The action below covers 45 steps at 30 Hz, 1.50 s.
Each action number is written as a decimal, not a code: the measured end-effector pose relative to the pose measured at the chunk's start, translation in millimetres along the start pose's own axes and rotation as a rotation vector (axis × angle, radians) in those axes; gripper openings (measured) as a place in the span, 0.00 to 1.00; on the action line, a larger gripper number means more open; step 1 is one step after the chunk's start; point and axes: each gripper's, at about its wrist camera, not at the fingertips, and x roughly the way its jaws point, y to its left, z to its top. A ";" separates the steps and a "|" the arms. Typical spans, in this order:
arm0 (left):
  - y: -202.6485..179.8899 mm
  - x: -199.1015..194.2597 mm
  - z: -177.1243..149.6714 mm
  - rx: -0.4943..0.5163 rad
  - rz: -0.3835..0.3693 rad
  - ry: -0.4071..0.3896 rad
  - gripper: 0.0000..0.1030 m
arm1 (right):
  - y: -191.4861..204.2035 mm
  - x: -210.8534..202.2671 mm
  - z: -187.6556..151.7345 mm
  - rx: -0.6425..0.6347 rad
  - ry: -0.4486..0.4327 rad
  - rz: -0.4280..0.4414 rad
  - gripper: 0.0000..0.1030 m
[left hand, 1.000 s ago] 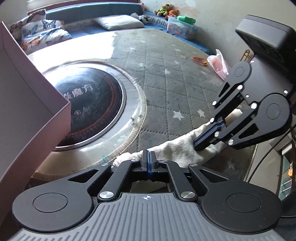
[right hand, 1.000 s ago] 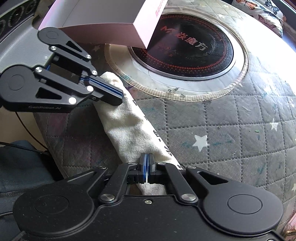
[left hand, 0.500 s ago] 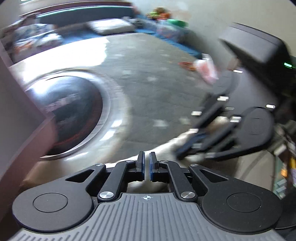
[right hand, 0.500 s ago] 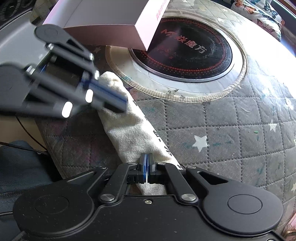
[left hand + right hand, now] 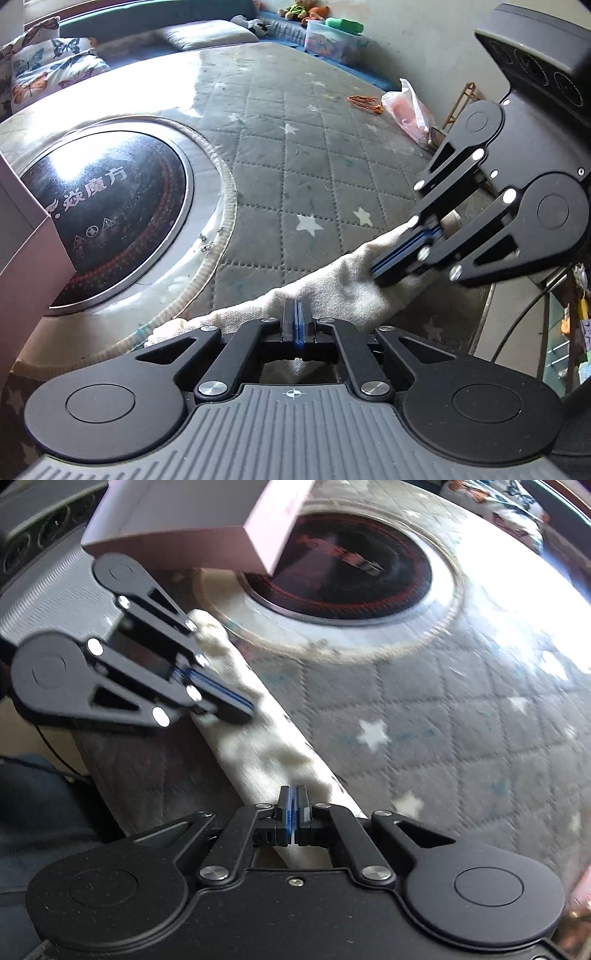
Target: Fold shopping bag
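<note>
The shopping bag (image 5: 332, 291) is cream canvas, folded into one long narrow strip that lies near the front edge of the quilted table cover (image 5: 295, 166). My left gripper (image 5: 297, 314) is shut, its tips down on one end of the strip. In the right wrist view the left gripper (image 5: 245, 710) lies across the bag (image 5: 266, 753) close to the far end. My right gripper (image 5: 291, 797) is shut too, resting on the near end. From the left view the right gripper (image 5: 378, 271) lies flat on the cloth. No fabric shows between either pair of pads.
A round black induction hob (image 5: 110, 206) is set into the table beyond the bag. A pink box (image 5: 177, 546) stands beside it, near the bag's left end. A plastic bag (image 5: 406, 110) and an orange item (image 5: 365, 101) lie at the far right edge.
The left jaws parted slightly half a second ago and are together again. The left gripper has slid a little along the bag toward the right one. The right gripper stays shut on its end.
</note>
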 end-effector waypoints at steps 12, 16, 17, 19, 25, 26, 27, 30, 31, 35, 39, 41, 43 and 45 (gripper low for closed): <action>-1.1 -1.5 -1.9 -0.006 -0.002 -0.003 0.03 | -18.0 -14.0 -9.8 0.066 0.012 -0.036 0.00; 0.0 -2.3 -2.6 -0.008 -0.008 -0.001 0.03 | -24.2 -0.2 -8.3 0.071 0.043 -0.032 0.00; -0.2 -2.3 -2.6 -0.010 -0.009 -0.001 0.03 | -24.6 1.8 -7.8 0.069 0.044 -0.030 0.00; -1.0 -2.2 -2.7 -0.010 -0.010 -0.002 0.03 | -25.9 4.4 -7.0 0.069 0.042 -0.024 0.00; -1.2 -3.1 -3.2 -0.004 -0.005 0.000 0.03 | -25.0 -1.0 -12.0 0.070 0.024 -0.016 0.00; -1.9 -3.2 -3.1 -0.003 -0.003 0.000 0.03 | -25.5 -2.8 -11.7 0.075 0.024 -0.014 0.00; -0.9 -3.3 -3.1 -0.002 -0.003 0.000 0.03 | -25.2 -5.6 -11.9 0.077 0.023 -0.017 0.00; 1.2 -3.3 -3.2 -0.004 -0.007 0.000 0.03 | -21.4 -17.8 -14.4 0.067 0.016 -0.041 0.00; 1.4 -3.4 -3.3 -0.004 -0.008 -0.001 0.03 | -20.3 -20.9 -14.8 0.067 0.015 -0.049 0.00; 0.8 -3.3 -3.5 -0.002 -0.008 0.000 0.03 | -20.6 -26.1 -18.4 0.074 0.009 -0.066 0.00; 0.0 -3.5 -4.1 -0.003 -0.011 0.002 0.03 | -23.7 -16.1 -20.3 0.076 0.022 -0.083 0.00; 5.9 -4.4 -4.0 -0.004 -0.022 0.004 0.03 | -22.7 -13.0 -21.7 0.065 0.018 -0.089 0.00; 6.5 -5.5 -5.4 -0.011 -0.024 0.003 0.03 | -22.2 -11.3 -23.5 0.064 0.009 -0.093 0.00; 6.4 -6.4 -6.5 -0.013 -0.023 0.000 0.03 | -21.6 -10.9 -23.2 0.065 0.012 -0.094 0.00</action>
